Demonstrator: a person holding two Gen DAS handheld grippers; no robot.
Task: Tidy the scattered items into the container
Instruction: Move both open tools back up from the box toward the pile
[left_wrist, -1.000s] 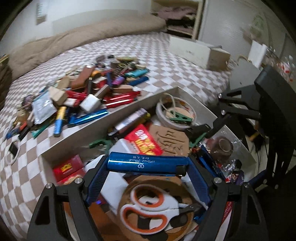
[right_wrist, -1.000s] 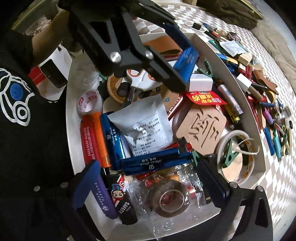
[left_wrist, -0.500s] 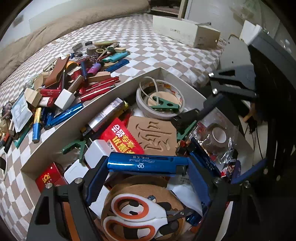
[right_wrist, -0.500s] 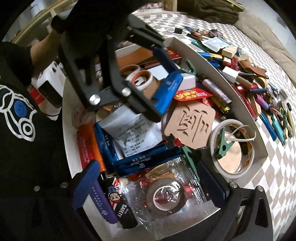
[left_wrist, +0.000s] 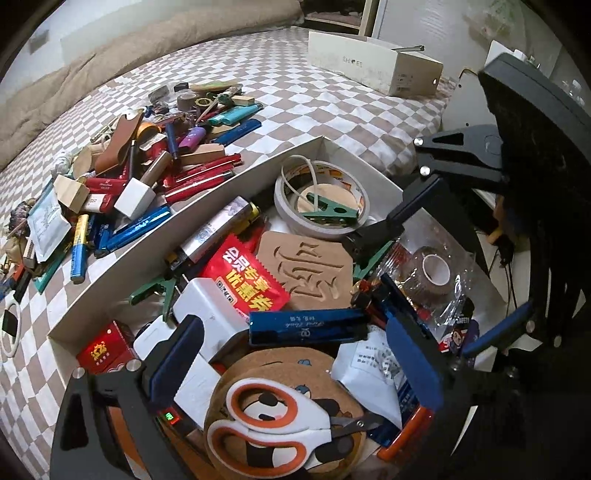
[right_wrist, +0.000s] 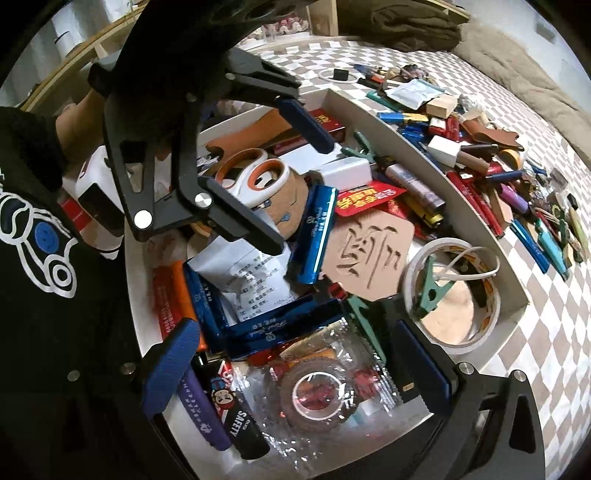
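Left wrist view: the left gripper has just been opening and stands released over the white container, the blue metallic case lying loose between its fingers, touching neither pad.

That case rests inside the box on the cork coaster and the white charger block; it looks light, stiff and glossy, so probably slippery, best taken across its narrow width at mid-length. The right gripper hangs spread and empty over the bagged tape roll. Many scattered items remain on the checked bedspread. Much of the box's contents is buried under other things, its near corner is hidden by gripper frames, and the pile's small pieces are hard to tell apart.
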